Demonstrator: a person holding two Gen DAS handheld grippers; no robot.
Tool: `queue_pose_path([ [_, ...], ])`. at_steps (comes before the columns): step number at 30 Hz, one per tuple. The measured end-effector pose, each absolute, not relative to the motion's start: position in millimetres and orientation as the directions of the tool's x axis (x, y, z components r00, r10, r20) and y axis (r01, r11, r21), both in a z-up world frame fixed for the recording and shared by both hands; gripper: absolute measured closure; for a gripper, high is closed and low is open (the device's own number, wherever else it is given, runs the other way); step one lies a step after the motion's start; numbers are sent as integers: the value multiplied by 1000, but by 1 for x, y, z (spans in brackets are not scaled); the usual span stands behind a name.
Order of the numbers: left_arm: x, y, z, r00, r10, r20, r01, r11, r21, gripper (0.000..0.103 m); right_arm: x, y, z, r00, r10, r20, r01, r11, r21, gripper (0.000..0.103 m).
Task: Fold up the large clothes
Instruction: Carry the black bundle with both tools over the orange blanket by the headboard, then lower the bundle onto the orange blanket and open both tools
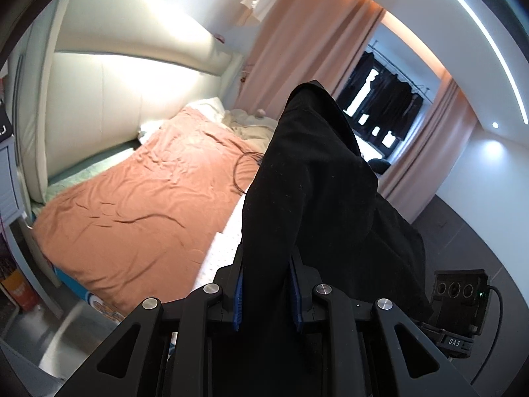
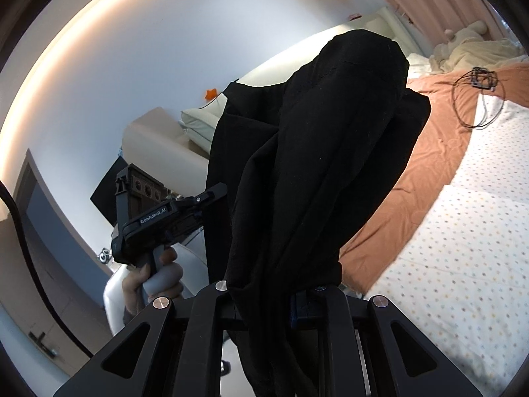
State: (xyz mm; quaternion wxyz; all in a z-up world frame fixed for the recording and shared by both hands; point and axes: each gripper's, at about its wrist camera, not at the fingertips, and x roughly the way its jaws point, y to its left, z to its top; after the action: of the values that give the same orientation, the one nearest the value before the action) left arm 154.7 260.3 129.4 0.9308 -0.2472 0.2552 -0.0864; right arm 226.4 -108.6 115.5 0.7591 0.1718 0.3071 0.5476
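A large black garment (image 1: 310, 178) hangs in the air between both grippers, beside the bed. My left gripper (image 1: 267, 292) is shut on one bunched part of it; the cloth fills the gap between the blue pads. It also shows in the right wrist view (image 2: 211, 195), held by a hand. My right gripper (image 2: 269, 301) is shut on another bunch of the black garment (image 2: 317, 152), which drapes over its fingers and hides them. The right gripper's body shows at the lower right of the left wrist view (image 1: 459, 301).
A bed with an orange sheet (image 1: 139, 198) and a white dotted cover (image 2: 463, 248) lies below. A black cable (image 2: 476, 96) and a beige blanket (image 2: 476, 49) lie on it. A cream headboard (image 1: 109, 76), pink curtains (image 1: 297, 33) and hanging dark clothes (image 1: 386, 99) stand behind.
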Motion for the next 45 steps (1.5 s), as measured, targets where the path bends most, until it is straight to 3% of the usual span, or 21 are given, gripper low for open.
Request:
queue_pose_path([
  [18, 283, 386, 44, 807, -187, -560, -169, 835, -523, 80, 376, 56, 25, 29, 941, -336, -680, 265, 684, 86],
  [32, 375, 437, -20, 717, -122, -686, -280, 852, -443, 80, 466, 144, -72, -65, 932, -356, -555, 263, 789, 86],
  [39, 419, 440, -73, 648, -8, -761, -374, 867, -328, 77, 498, 151, -128, -39, 916, -398, -501, 327, 801, 86],
  [42, 429, 445, -87, 583, 103, -806, -452, 865, -217, 70, 519, 148, -159, -13, 869, -494, -409, 446, 796, 73],
  [43, 429, 449, -90, 579, 88, -811, -458, 858, -234, 69, 521, 145, -168, -15, 851, -524, -391, 477, 787, 65],
  [45, 421, 453, -93, 578, 56, -814, -462, 845, -270, 69, 521, 137, -180, -15, 811, -585, -389, 534, 750, 62],
])
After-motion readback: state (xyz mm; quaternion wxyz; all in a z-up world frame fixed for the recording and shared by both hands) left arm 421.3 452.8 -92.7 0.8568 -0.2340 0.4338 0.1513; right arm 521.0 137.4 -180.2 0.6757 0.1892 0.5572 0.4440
